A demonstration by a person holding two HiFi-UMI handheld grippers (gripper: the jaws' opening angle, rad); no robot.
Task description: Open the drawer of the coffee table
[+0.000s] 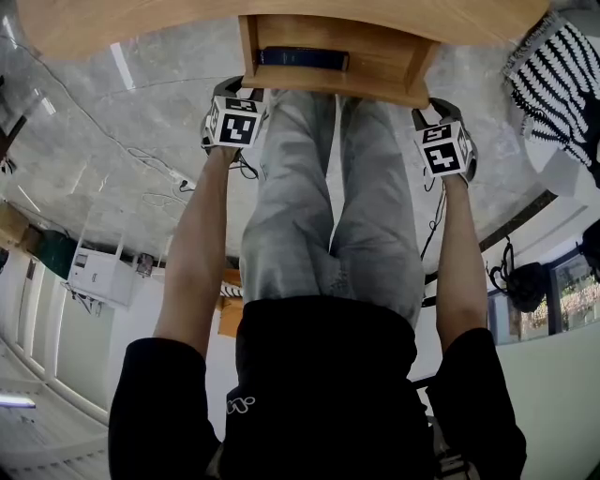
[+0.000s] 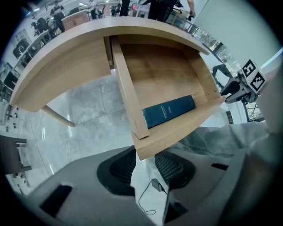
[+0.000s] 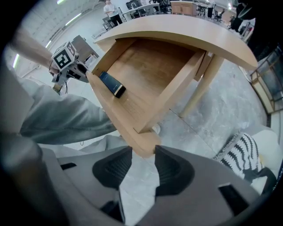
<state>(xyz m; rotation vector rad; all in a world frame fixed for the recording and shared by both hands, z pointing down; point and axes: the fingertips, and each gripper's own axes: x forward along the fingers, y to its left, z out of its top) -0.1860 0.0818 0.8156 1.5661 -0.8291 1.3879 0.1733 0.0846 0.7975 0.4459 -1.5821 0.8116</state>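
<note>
As seen from the head: note the pale wooden drawer (image 1: 394,47), already pulled well out from under the curved light-wood coffee table (image 1: 141,28) and over the lap. Find the left gripper (image 1: 240,98) and the right gripper (image 1: 433,117) at opposite ends of its front board, both pointing down. Note also a dark blue book (image 1: 302,58) lying flat just beyond the board, between the two.

Left gripper view: see the jaws set at a middling width and clamped on the board's near corner, held right at the tips with wood against both pads (image 2: 117,174). Beyond the tips, locate the drawer floor and the book, laid against the inside of the front board. Below the jaws, find grey marble floor (image 2: 84,110) and a thin cable (image 2: 146,201).

Right gripper view: read the jaws as wide yet filled by the board's other, rounded end, pinched only at the very tips. Judge this a shallow hold, liable to slip off. Spot a black-and-white striped textile (image 3: 241,152) off to the jaws' right.

Handling, as a judgement: expect a stiff, fairly light, smooth-faced box, hard to crush but easy to skew on its guides. Take hold across the front board's thickness near both ends, seat it deeper between the pads, and pull evenly. Mind the loose book sliding.
</note>
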